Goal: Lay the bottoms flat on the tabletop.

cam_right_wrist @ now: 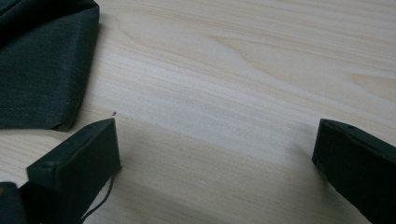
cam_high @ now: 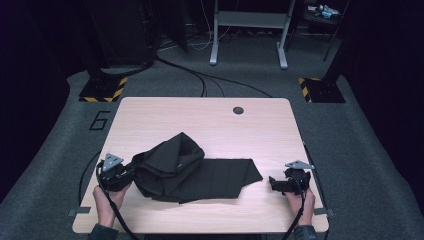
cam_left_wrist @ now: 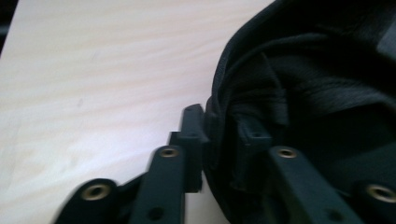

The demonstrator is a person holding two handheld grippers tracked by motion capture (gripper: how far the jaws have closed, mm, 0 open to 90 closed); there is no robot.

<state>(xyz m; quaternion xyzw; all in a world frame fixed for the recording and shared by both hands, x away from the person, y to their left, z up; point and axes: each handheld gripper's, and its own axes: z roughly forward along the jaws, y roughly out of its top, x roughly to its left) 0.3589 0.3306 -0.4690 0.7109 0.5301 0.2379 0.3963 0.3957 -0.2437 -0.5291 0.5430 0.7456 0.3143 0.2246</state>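
A: Item one, your left gripper (cam_high: pixel 116 175). Condition?

B: Jaws nearly together, with a bunched fold of the black woven cloth garment (cam_high: pixel 192 167) between them; in the left gripper view the pads (cam_left_wrist: pixel 252 135) press that edge. Near left of the pale wooden table (cam_high: pixel 200 115).

A: Item two, your right gripper (cam_high: pixel 287 184)?

B: Jaws wide apart over bare wood, holding nothing. The garment's hemmed corner (cam_right_wrist: pixel 60 122) lies just to its left, not touching.

A: Item three, the garment itself?

B: Middle near of the table. Left part heaped and rumpled, right part lying flat.

A: Progress?

B: Early, by my reading. One edge gripped; you have yet to take the right corner, spread the heap and fold.
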